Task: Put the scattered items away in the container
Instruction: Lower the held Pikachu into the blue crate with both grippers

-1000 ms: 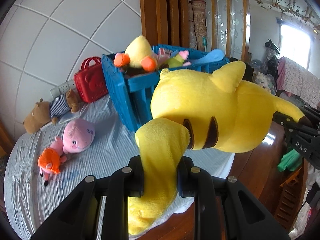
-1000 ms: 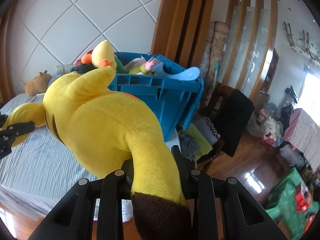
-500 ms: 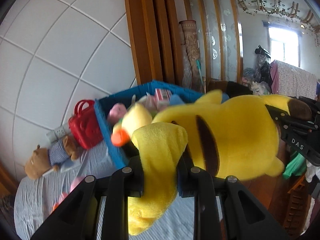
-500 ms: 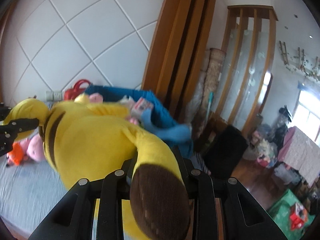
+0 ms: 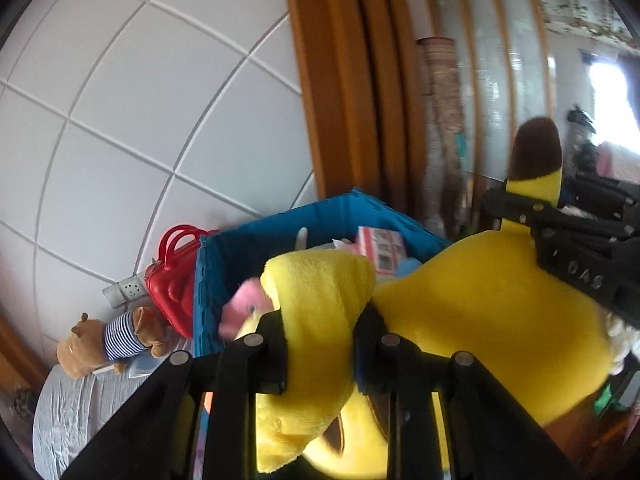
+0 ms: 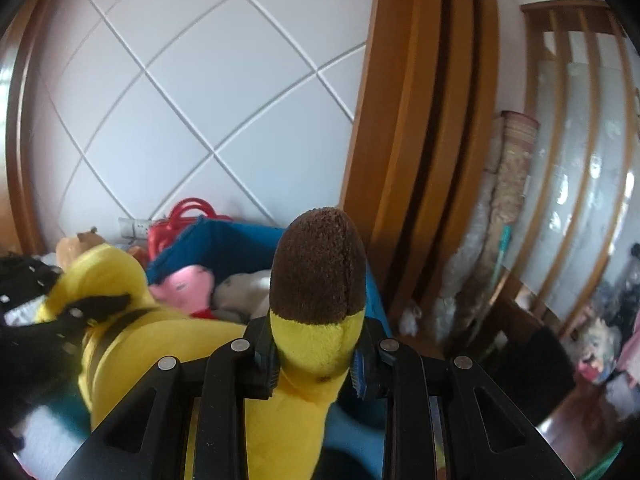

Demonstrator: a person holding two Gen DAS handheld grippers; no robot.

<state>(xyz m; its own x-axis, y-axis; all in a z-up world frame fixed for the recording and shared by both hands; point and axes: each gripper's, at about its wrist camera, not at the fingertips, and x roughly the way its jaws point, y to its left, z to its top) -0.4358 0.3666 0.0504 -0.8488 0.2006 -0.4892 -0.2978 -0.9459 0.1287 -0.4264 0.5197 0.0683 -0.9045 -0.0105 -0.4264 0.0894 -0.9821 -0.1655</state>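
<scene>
Since a second ago the yellow plush [image 5: 500, 320] had come up from beside the blue crate [image 5: 280, 224] to hang over its open top, and the striped cloth surface had dropped to a sliver at 8 o'clock in my left view. Both views were motion-blurred.

My left tongs [image 5: 320, 344] were clamped on a folded yellow flap of the plush, jaws pressed into the fabric on either side. My right tongs [image 6: 316, 356] were clamped on a long yellow limb with a dark brown tip [image 6: 318, 272] that stuck straight up past the jaws, toward 12 o'clock. From the left camera the right tongs showed at 3 o'clock, black, with that brown tip rising above them.

The plush body stretched between the two tongs, above the crate's near rim. Inside the crate I saw a pink soft toy [image 6: 186, 284], a pale spotted toy [image 6: 244, 284] and a pink-and-white carton [image 5: 380, 248].

A red toy case [image 5: 172, 280] stood touching the crate's outer wall at 9 o'clock of it, below a wall socket [image 5: 124, 290]. A brown plush in a striped shirt [image 5: 108, 340] lay on the cloth just beside the case. Behind everything were a white quilted wall panel and a wooden door frame [image 6: 404, 120].
</scene>
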